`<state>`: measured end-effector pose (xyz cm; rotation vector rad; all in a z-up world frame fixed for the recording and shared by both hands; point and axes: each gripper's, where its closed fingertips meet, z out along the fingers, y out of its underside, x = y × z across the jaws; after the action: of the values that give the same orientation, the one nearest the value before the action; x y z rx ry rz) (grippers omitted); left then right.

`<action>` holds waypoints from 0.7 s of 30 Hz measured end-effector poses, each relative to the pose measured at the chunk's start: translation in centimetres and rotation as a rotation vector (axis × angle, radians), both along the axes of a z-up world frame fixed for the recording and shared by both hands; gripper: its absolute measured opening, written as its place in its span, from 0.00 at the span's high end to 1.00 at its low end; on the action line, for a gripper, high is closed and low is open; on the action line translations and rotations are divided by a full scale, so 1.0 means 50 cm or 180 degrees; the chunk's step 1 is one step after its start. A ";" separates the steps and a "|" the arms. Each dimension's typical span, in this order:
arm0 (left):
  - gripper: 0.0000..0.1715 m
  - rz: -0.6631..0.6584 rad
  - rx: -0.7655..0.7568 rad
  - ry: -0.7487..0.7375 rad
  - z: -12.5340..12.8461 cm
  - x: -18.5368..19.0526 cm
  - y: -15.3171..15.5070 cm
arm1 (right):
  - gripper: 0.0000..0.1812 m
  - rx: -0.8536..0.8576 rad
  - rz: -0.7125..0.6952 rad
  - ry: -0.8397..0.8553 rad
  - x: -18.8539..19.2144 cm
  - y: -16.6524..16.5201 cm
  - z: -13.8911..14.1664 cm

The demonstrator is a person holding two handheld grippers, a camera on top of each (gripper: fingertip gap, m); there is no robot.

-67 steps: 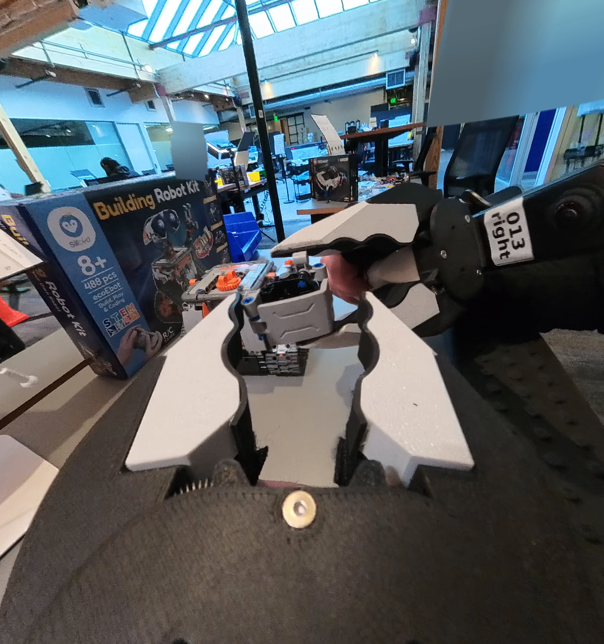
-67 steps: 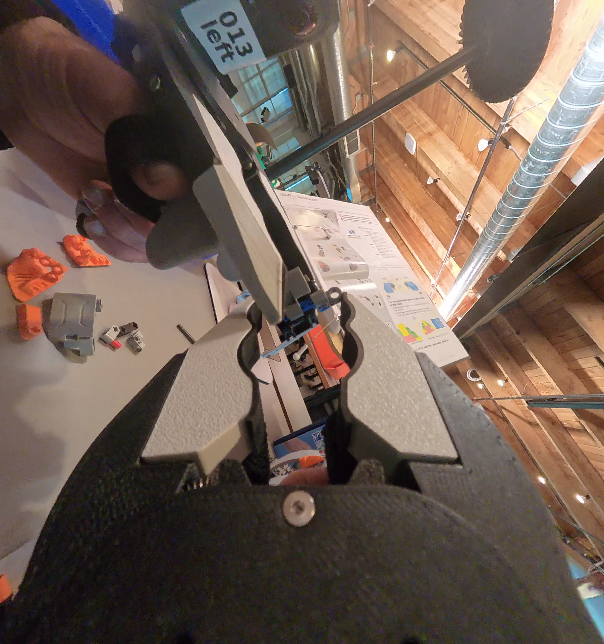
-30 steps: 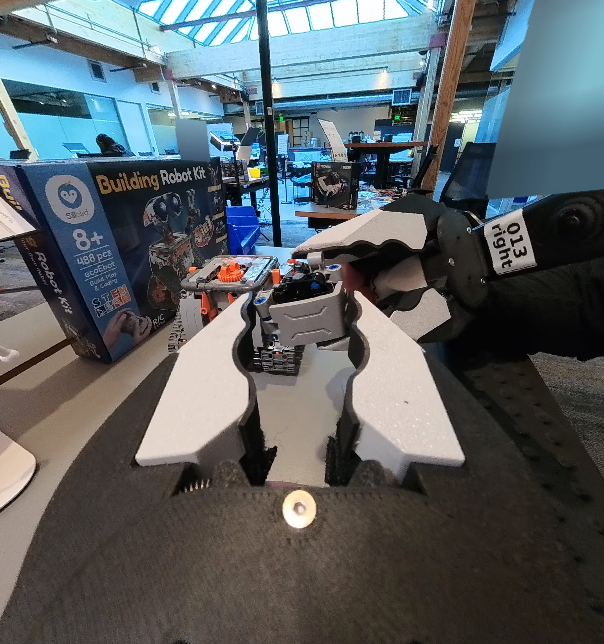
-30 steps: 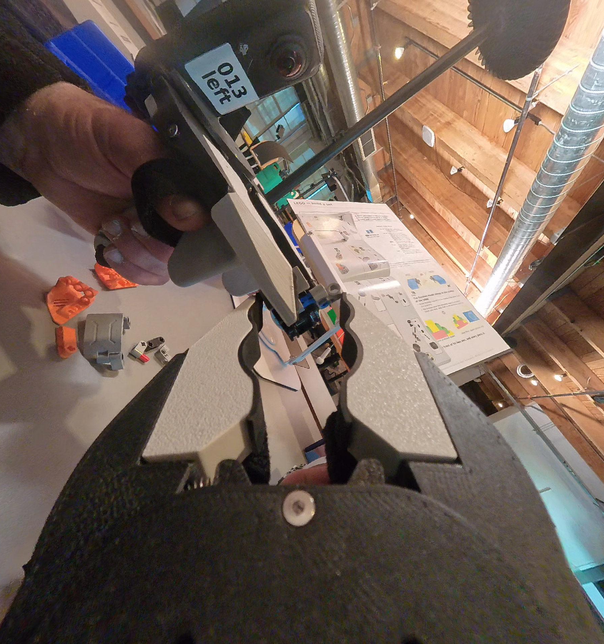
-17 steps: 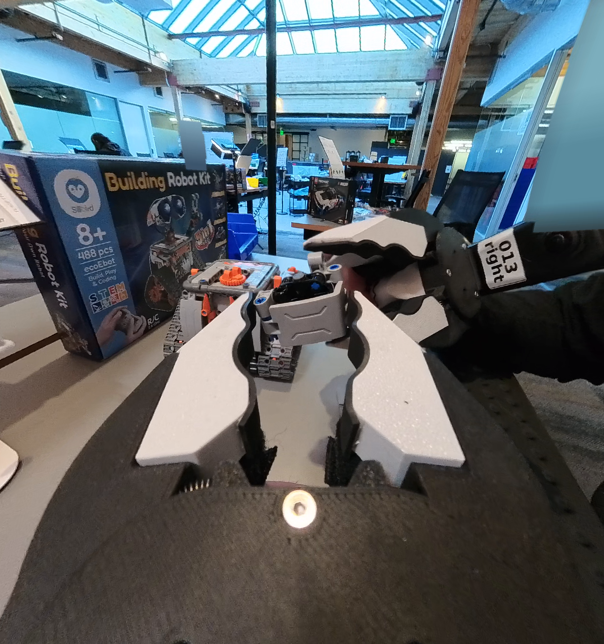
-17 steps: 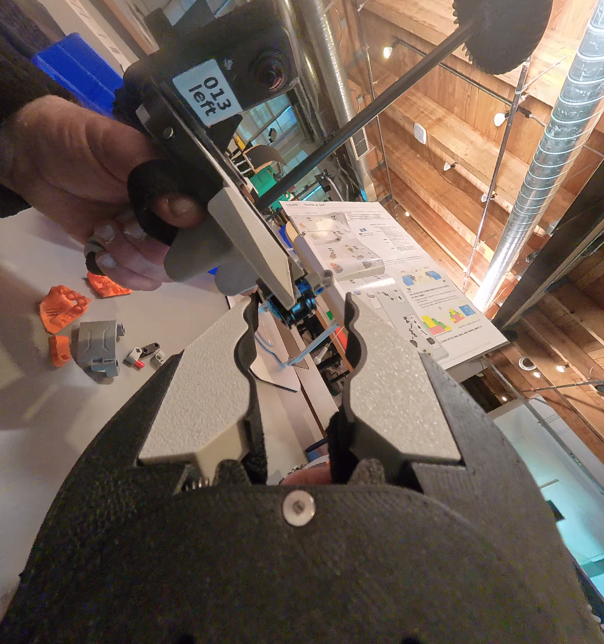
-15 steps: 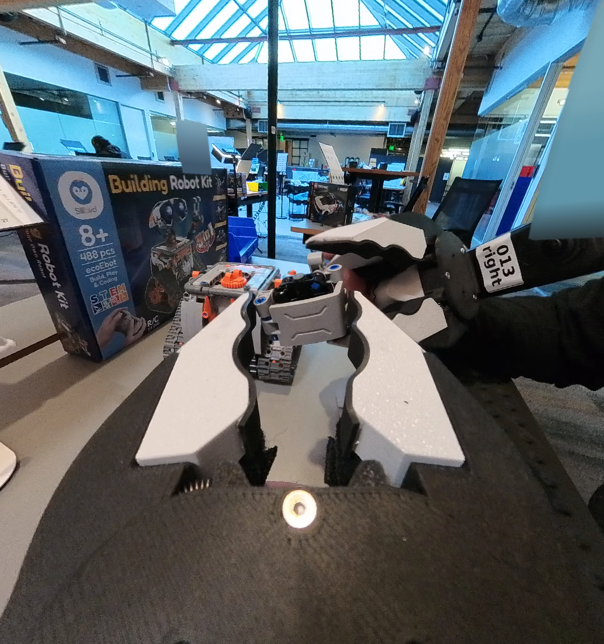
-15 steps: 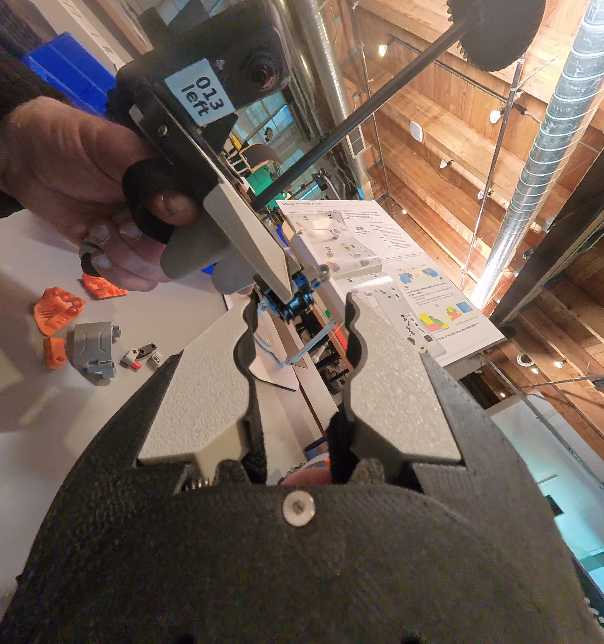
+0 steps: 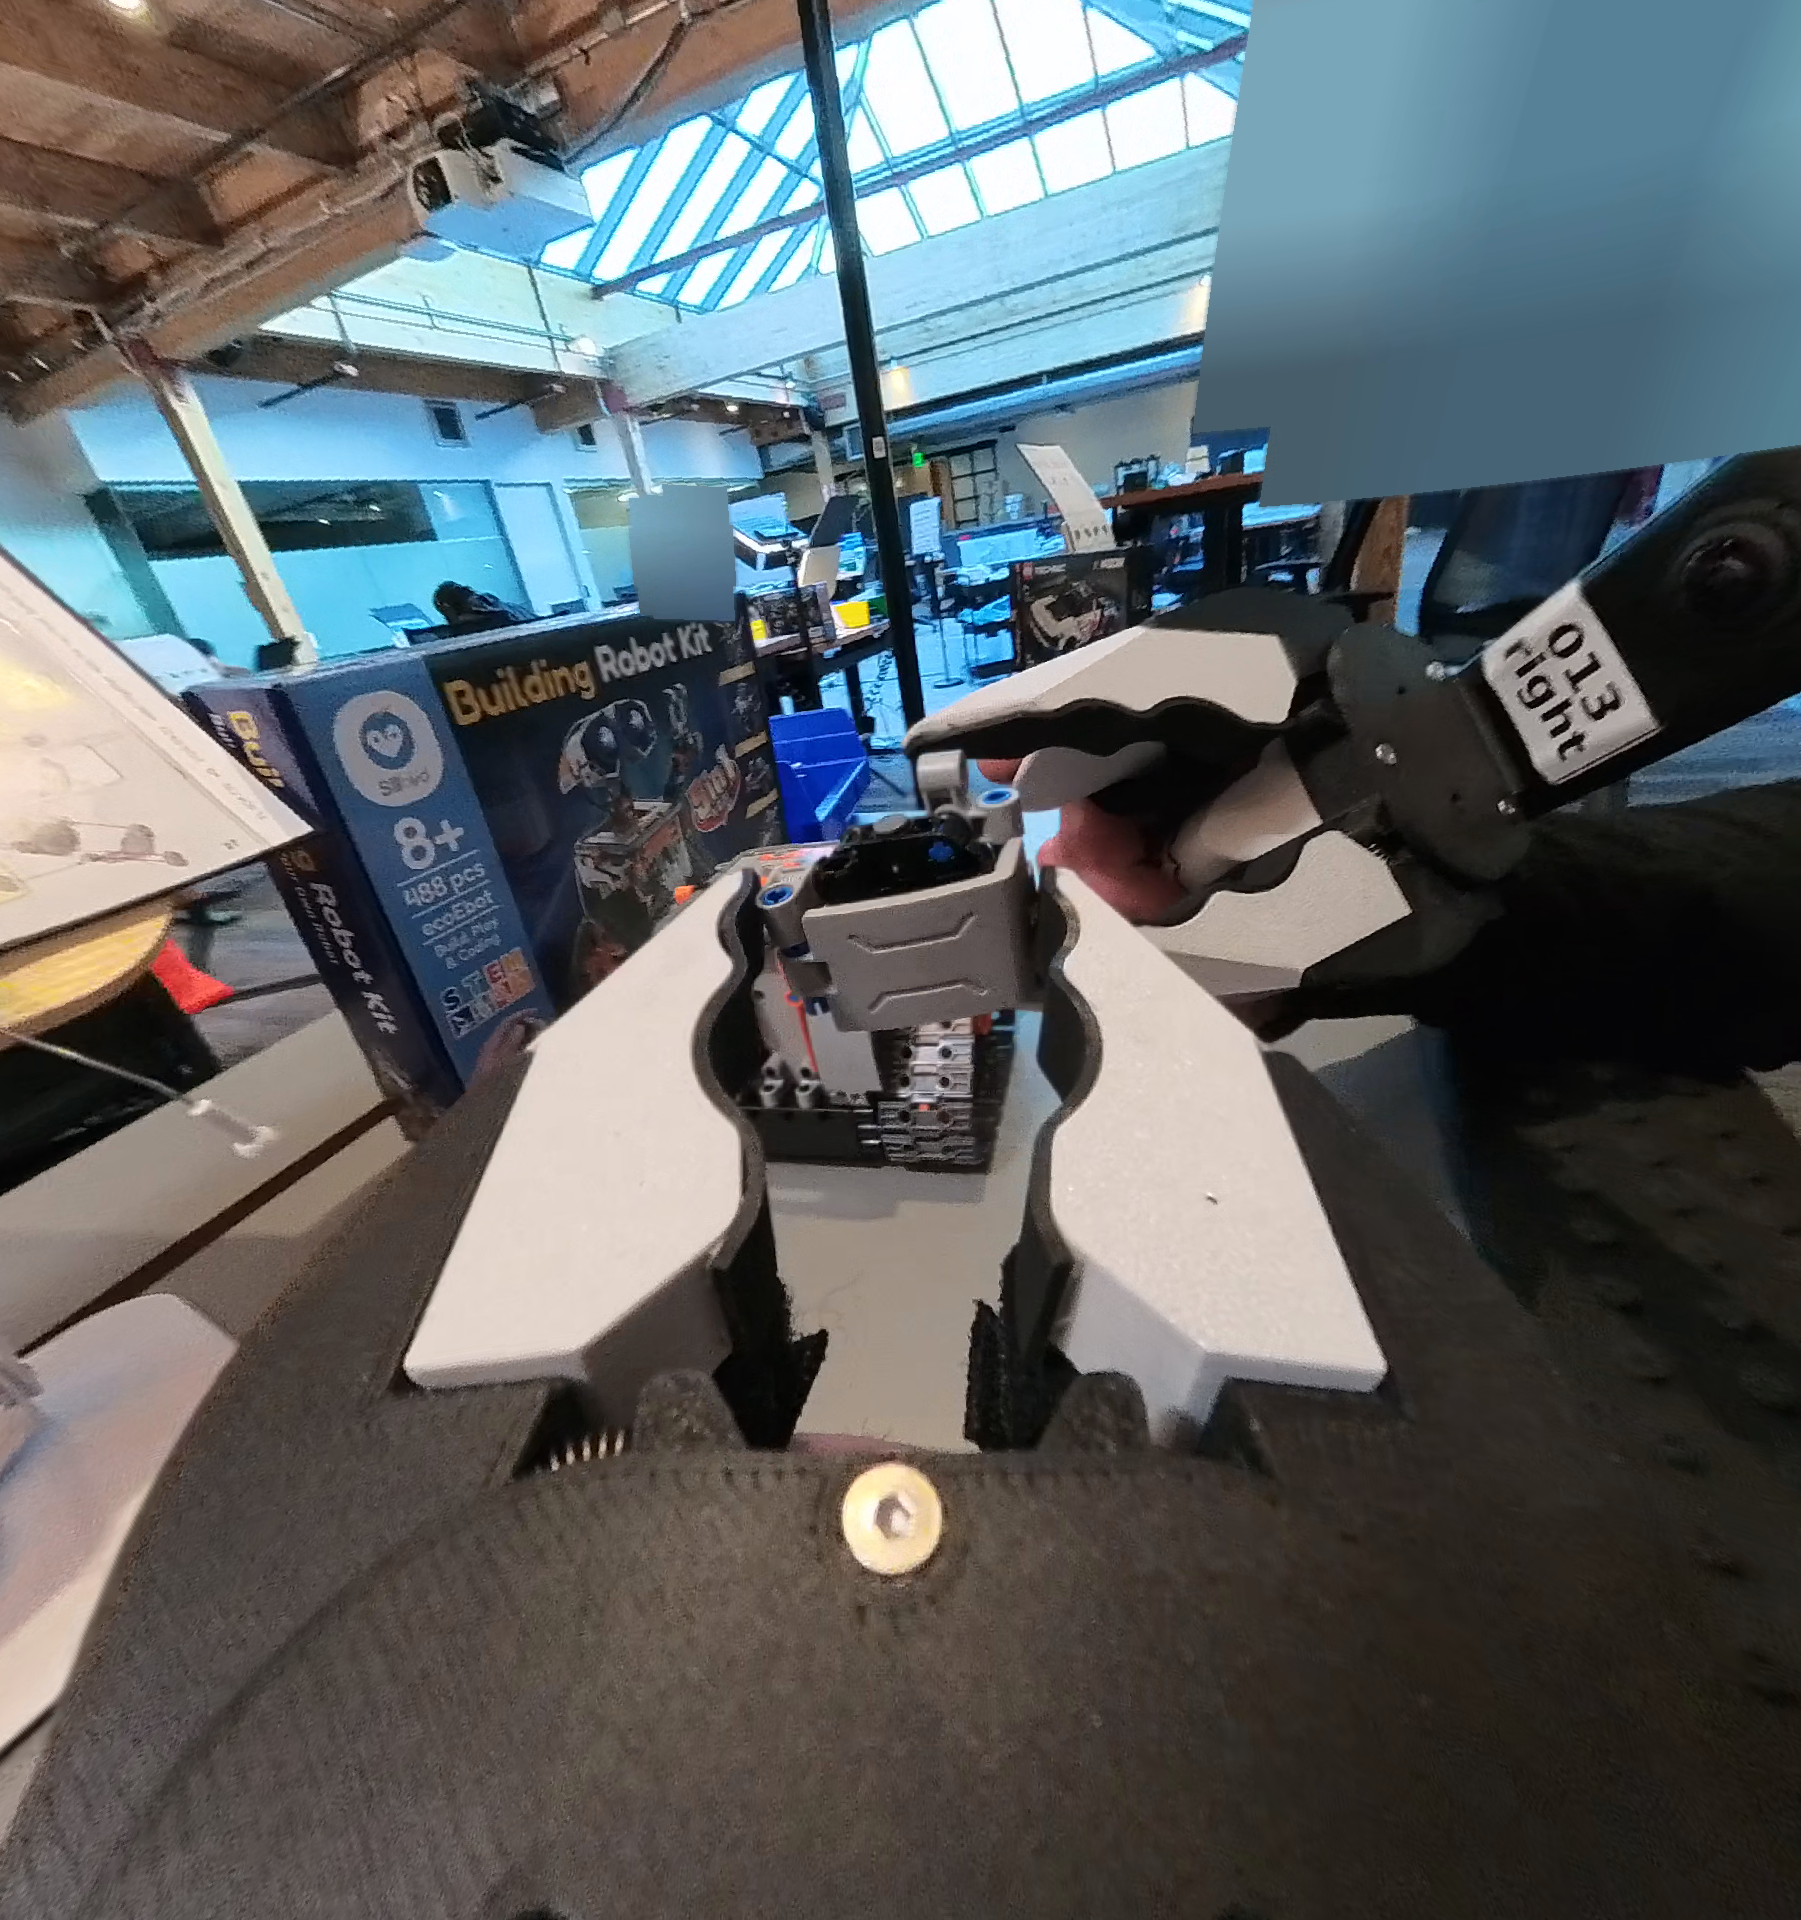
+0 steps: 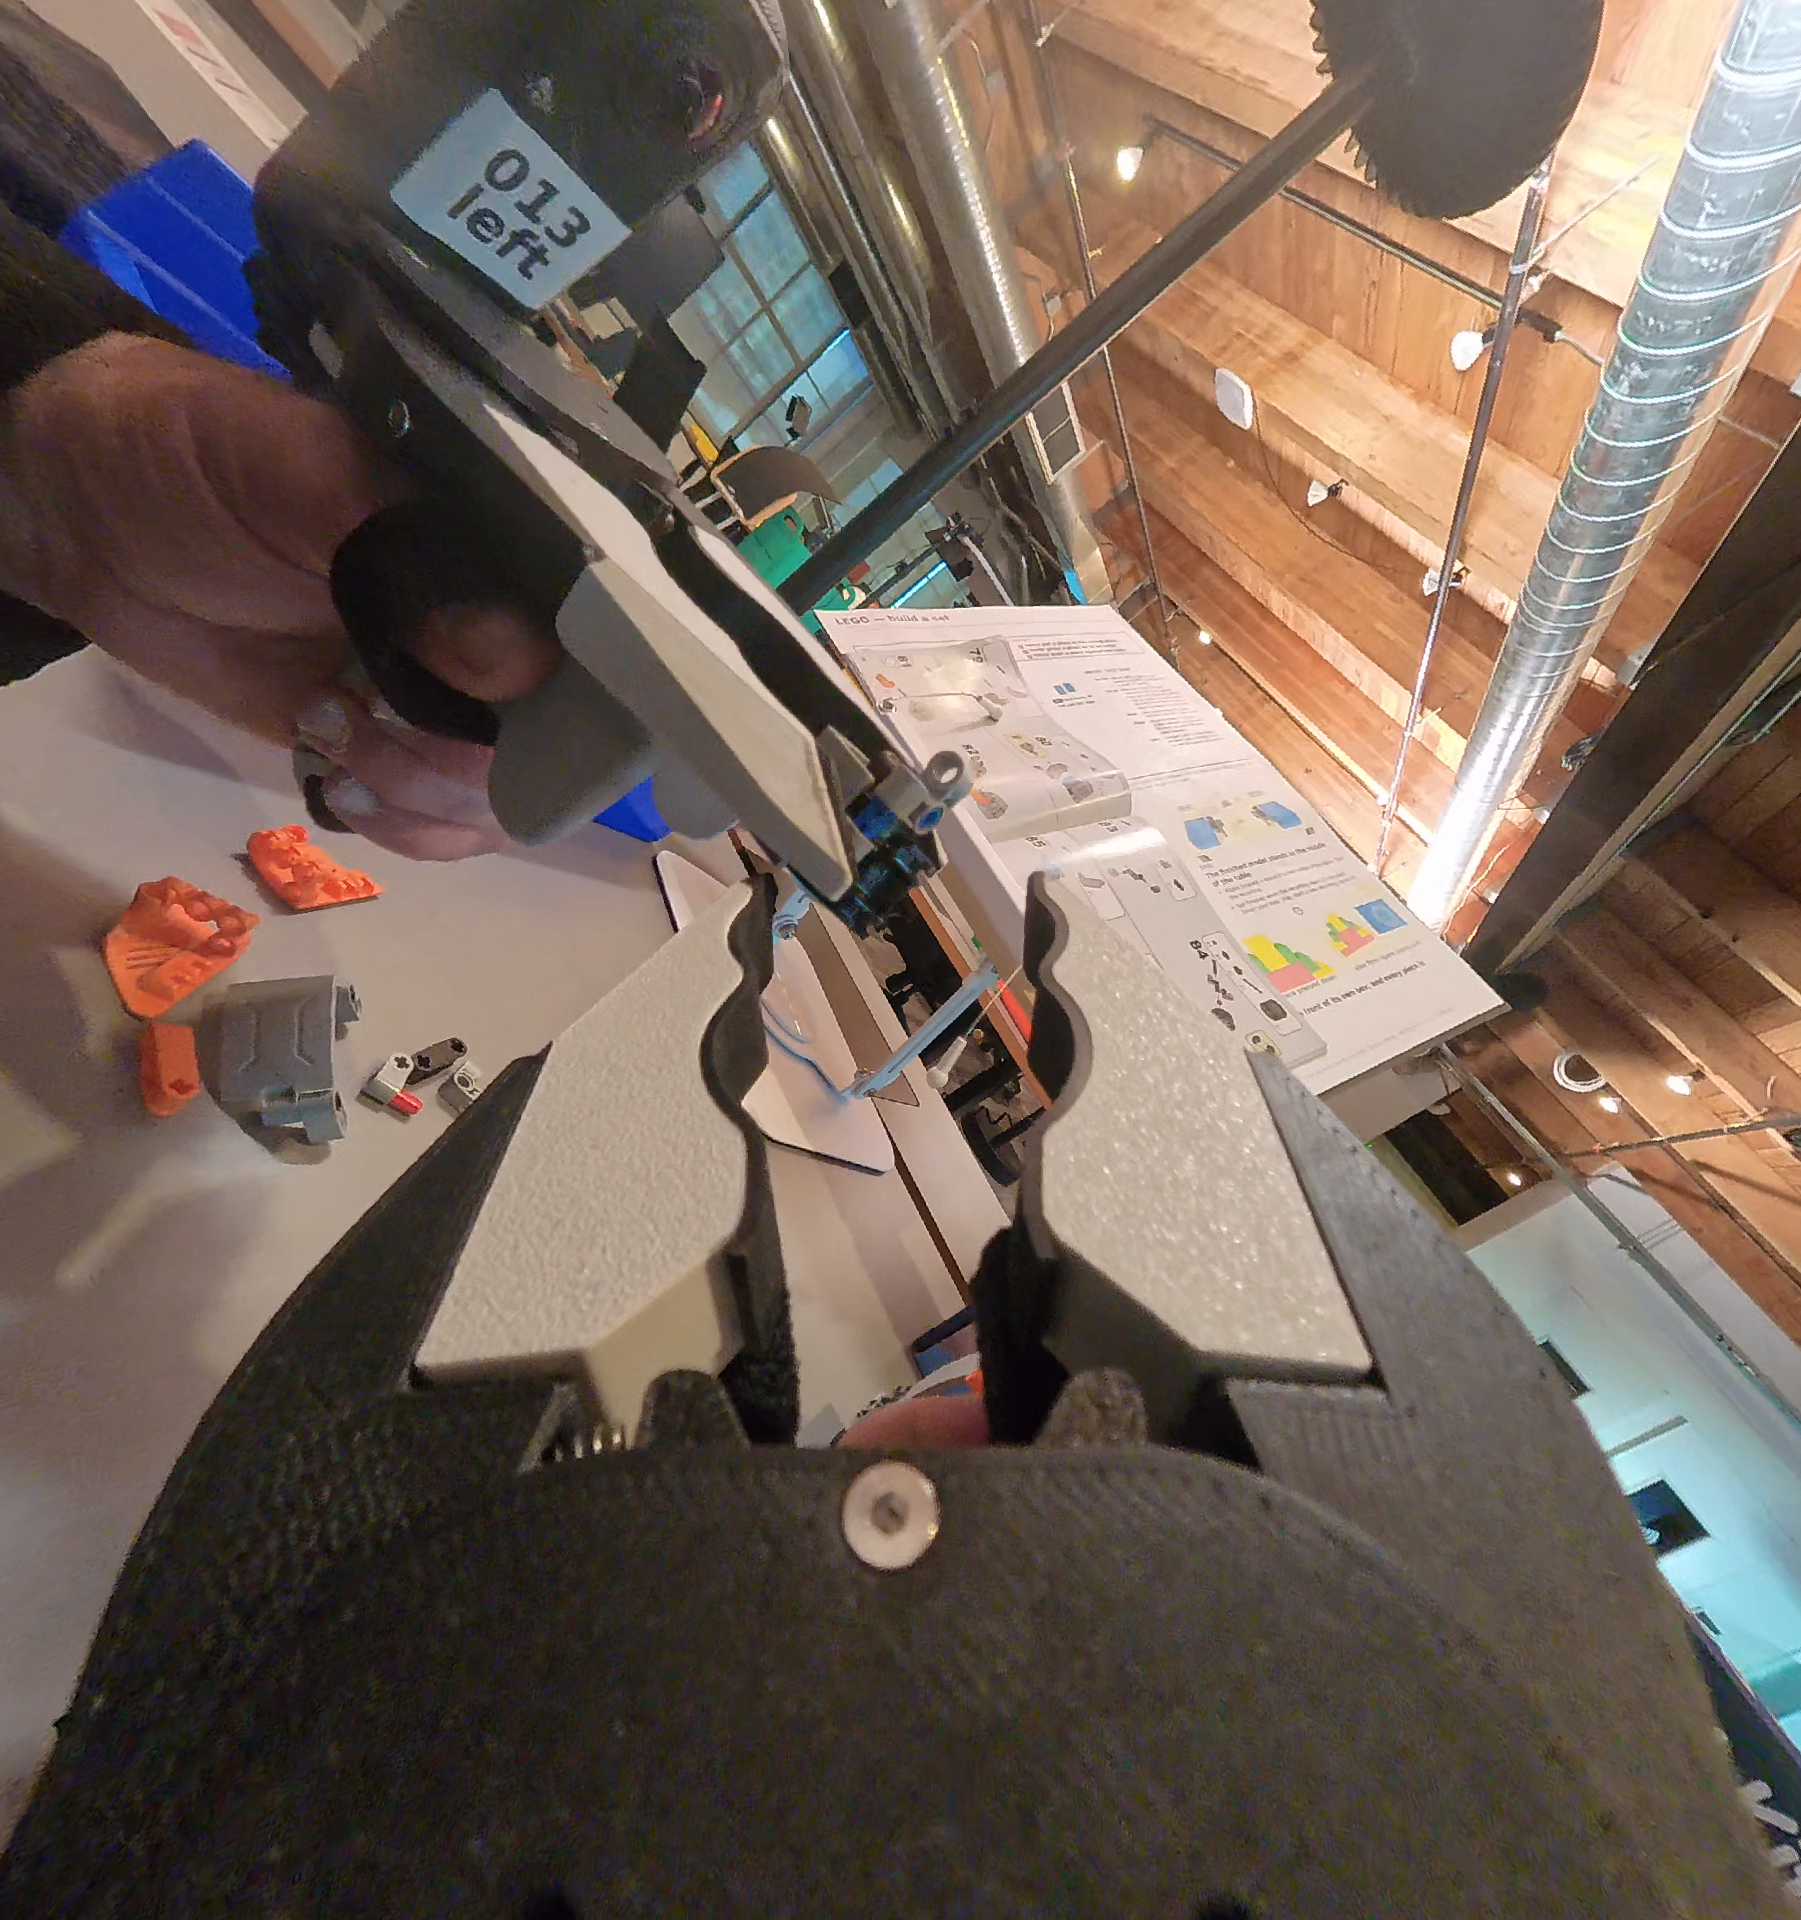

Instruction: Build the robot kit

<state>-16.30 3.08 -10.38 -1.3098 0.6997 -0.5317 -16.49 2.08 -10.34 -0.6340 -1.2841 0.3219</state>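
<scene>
both: left hand-held gripper [image 9: 891, 935] clamps grey brick assembly [image 9: 917, 940]; right hand-held gripper [image 10: 891, 925] empty, parted.

Two grippers, left [image 9: 891, 914] and right [image 10: 891, 914]. Three orange pieces [image 10: 177, 948] and one grey panel piece [image 10: 278, 1049] lie on the table, plus three small connectors [image 10: 423, 1075] (tiny, hard to separate). One blue kit box [image 9: 522, 821].

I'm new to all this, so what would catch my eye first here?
Right in the middle, the left gripper clamps a grey brick assembly, with the right gripper open just above it. Behind stands a blue kit box; loose orange pieces lie on the table.
</scene>
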 end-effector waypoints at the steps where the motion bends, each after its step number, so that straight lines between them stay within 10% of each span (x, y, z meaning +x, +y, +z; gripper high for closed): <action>1: 0.71 0.0062 0.0052 0.0064 -0.001 -0.001 0.001 | 0.74 0.0009 0.0008 -0.0006 0.000 -0.002 -0.001; 21: 0.71 0.0964 0.0580 0.1086 -0.016 -0.018 0.026 | 0.70 0.0164 0.0195 -0.0169 0.002 -0.024 -0.010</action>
<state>-17.20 4.39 -11.18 -1.3164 0.7906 0.0034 -16.41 0.89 -10.86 -0.5634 -1.3606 0.3229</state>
